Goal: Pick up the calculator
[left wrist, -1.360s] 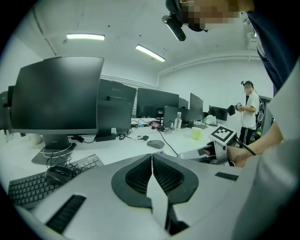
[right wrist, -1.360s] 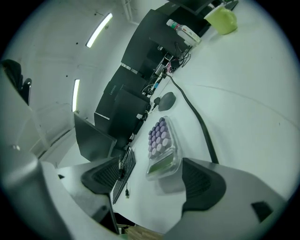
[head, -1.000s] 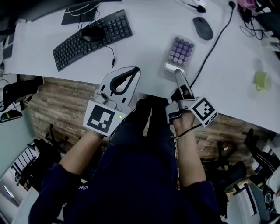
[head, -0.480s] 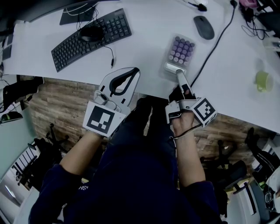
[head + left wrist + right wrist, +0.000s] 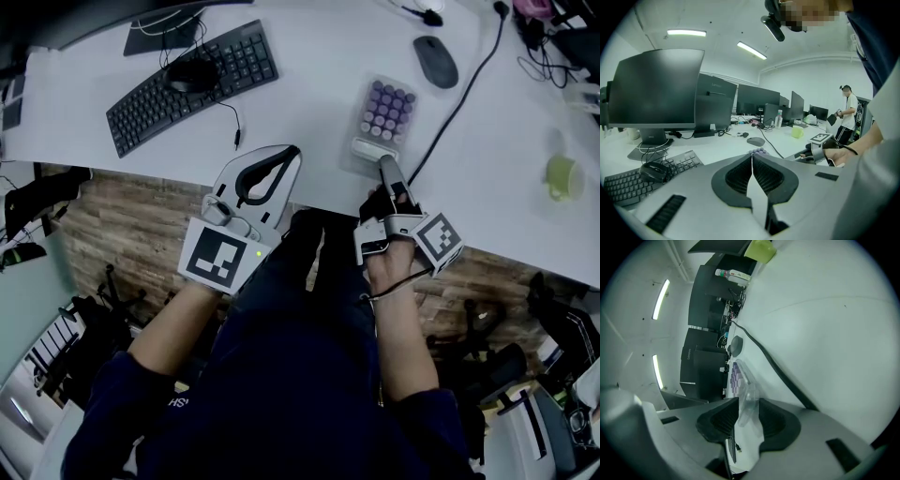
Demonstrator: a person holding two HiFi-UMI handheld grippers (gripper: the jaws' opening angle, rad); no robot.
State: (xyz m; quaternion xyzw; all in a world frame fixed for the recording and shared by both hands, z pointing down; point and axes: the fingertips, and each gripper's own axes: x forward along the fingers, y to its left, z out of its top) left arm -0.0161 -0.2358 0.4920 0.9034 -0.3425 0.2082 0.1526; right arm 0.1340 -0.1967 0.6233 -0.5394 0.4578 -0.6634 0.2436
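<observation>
One calculator (image 5: 386,114) lies on the table (image 5: 309,103), its near edge hidden beneath the right tongs (image 5: 382,161). Those jaws have just been closing and now pinch its clear rim. The left tongs (image 5: 292,150) are closed and empty at the table's edge. There is one keyboard (image 5: 234,56) and two mice: one mouse (image 5: 190,73) on it, another mouse (image 5: 435,60) apart.

Navy sleeves (image 5: 103,412) end at pale grey grippers (image 5: 294,149) (image 5: 382,160) bearing black-and-white marker cubes (image 5: 220,258).
</observation>
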